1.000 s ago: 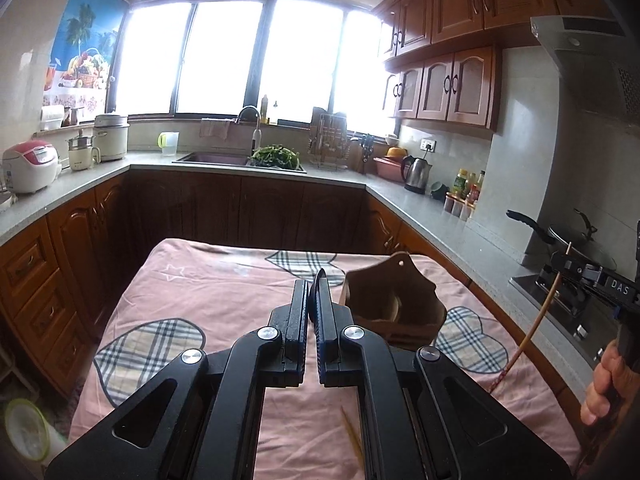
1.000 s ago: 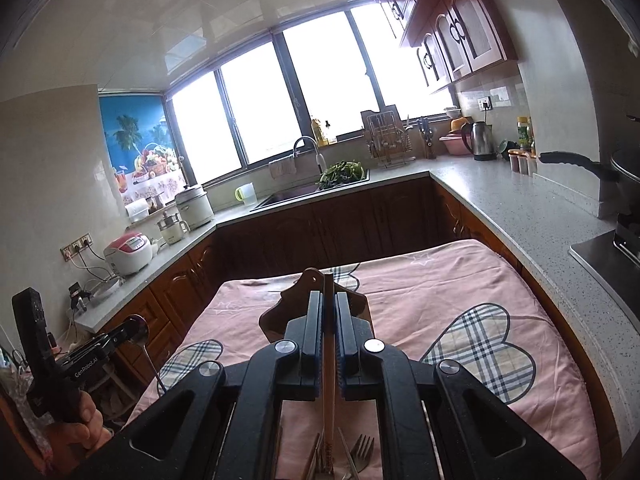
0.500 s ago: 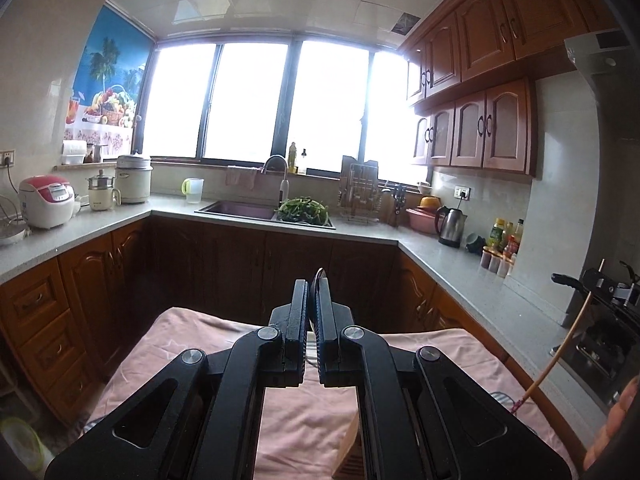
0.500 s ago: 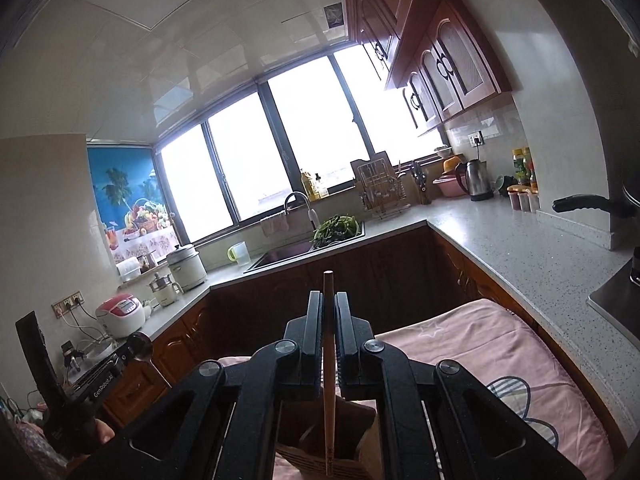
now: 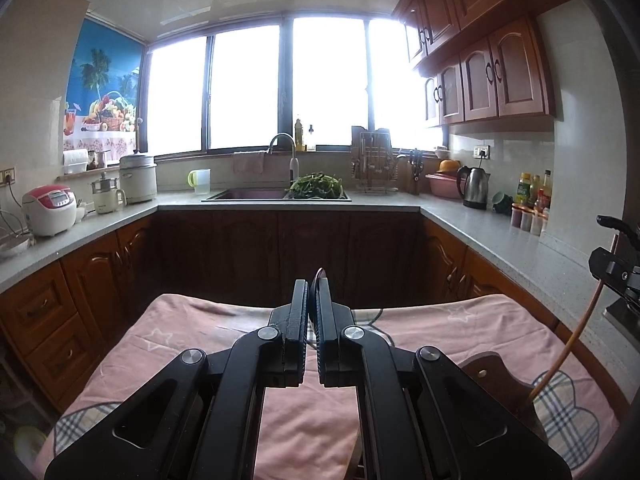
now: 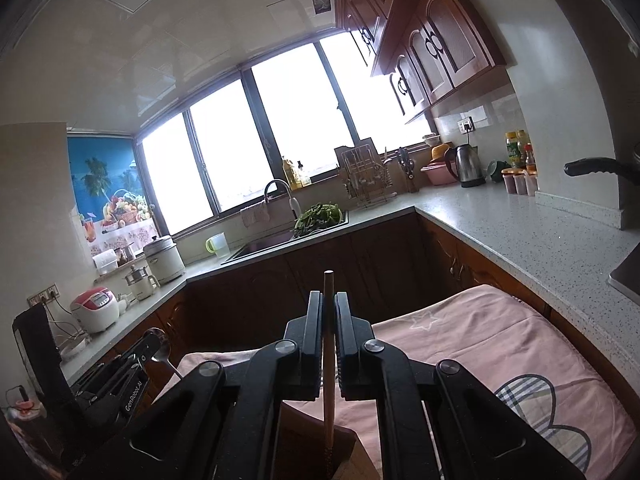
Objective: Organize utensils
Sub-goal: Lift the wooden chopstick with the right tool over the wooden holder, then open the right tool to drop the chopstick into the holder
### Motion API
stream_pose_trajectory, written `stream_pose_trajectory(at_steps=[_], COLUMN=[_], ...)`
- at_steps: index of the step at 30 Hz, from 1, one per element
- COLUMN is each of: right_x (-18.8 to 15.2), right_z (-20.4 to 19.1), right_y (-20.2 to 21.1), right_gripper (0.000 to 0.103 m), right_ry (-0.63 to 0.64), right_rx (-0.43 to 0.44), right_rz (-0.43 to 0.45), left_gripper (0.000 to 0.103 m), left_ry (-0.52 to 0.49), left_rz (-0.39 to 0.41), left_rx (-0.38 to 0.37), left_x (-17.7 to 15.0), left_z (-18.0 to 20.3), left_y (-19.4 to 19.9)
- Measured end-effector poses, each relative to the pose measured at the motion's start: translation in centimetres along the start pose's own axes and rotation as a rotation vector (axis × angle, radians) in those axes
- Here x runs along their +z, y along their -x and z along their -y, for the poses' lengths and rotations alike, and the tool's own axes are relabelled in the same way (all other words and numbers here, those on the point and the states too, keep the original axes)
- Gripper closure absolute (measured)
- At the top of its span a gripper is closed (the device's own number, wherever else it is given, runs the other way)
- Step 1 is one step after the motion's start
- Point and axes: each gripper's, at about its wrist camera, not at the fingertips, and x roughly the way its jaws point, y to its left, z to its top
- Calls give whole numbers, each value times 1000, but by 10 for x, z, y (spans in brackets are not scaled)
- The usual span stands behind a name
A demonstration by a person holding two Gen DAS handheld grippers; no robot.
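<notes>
Mostly hidden behind the left gripper point(image 5: 314, 292): the spoon point(image 5: 319, 272), with only a thin curved metal edge showing above the tips in the left wrist view; seen more plainly from the right wrist view, bowl up at the far left edge. Cut off at the bottom of both views: the wooden utensil holder point(image 5: 493, 372), just its shaped back rim and part of its opening visible, standing on the pink cloth point(image 5: 192, 344) that covers the counter. Hard to tell whether the lower end of the chopstick point(image 6: 329, 322) touches anything inside the holder; patterned tip low over the opening, the rest upright and slightly tilted. Counted: two grippers, one spoon, one wooden chopstick, one holder, and no other utensils visible on the cloth. Jaws of the left gripper nearly together, clamped on the spoon's thin handle. Jaws of the right gripper point(image 6: 329, 300) at a narrow slit, pressed on the chopstick from both sides, top end sticking up past the tips. Hands holding the grippers out of sight
</notes>
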Motion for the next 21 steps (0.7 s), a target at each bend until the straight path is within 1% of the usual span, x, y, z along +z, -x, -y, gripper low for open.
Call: stream_pose_trajectory(at_steps=[3,9,11,13,16,21], right_x=[-13,-30,-34,-34,-32,-31], right_z=[4,5,7,7,8,11], right_y=[-6,-19,-22,-22,-22,-25], right_gripper=[98,98,98,98,98,96], right_ry=[-9,-13,-16,-18,-24,-32], right_rx=[-4,-8,-9,-7,-1,5], right_rz=[-10,-59,-70,-72,-85,-120], left_gripper=[100,100,100,100,100,100], left_ry=[-12,-65,-89,-104,-128,-125], left_rz=[-25,-69,-69,-91,-107,-127], left_rx=[0,-17,-18,-41,-54,-75], left_x=[-9,-21,-22,-23,-23,-21], left_z=[6,17,21,23,24,23], left_y=[-8,-16,-15,-18,-20,-21])
